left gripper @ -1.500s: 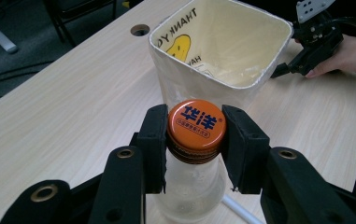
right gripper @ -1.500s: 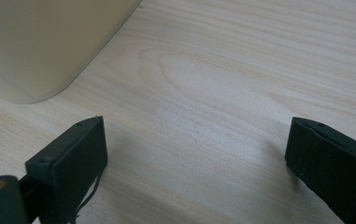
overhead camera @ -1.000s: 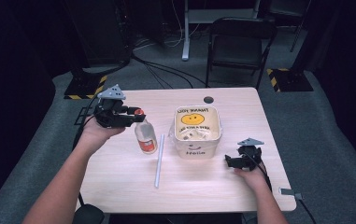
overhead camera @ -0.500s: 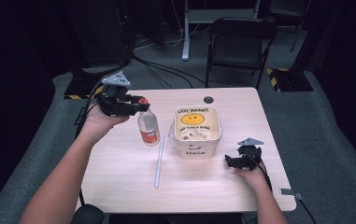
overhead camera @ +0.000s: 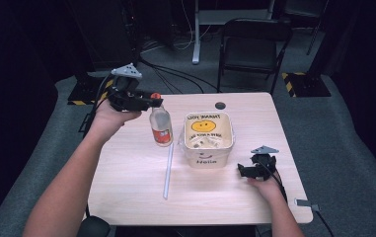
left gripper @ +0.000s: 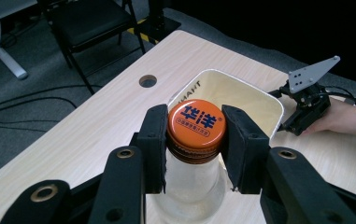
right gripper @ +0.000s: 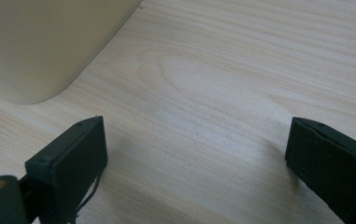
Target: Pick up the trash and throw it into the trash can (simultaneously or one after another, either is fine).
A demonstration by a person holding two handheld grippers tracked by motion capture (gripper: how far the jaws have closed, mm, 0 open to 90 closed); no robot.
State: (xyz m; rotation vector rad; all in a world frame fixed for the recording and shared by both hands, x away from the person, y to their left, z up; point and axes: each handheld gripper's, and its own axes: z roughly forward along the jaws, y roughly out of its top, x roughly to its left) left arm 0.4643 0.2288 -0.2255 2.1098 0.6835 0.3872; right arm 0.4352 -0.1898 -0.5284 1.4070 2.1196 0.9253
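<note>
Left gripper [left gripper: 195,140] clamps the orange cap [left gripper: 196,123] of the upright bottle [overhead camera: 161,126], apparently lifted just beside the bucket [overhead camera: 208,159]. Right gripper [right gripper: 194,161] rests on the table [overhead camera: 136,187], jaws wide, empty.

My table [overhead camera: 126,173] (pale wood, one round hole [overhead camera: 220,105]) carries a bottle [overhead camera: 161,126], a white tub [overhead camera: 208,138] and a straw [overhead camera: 167,170].
</note>
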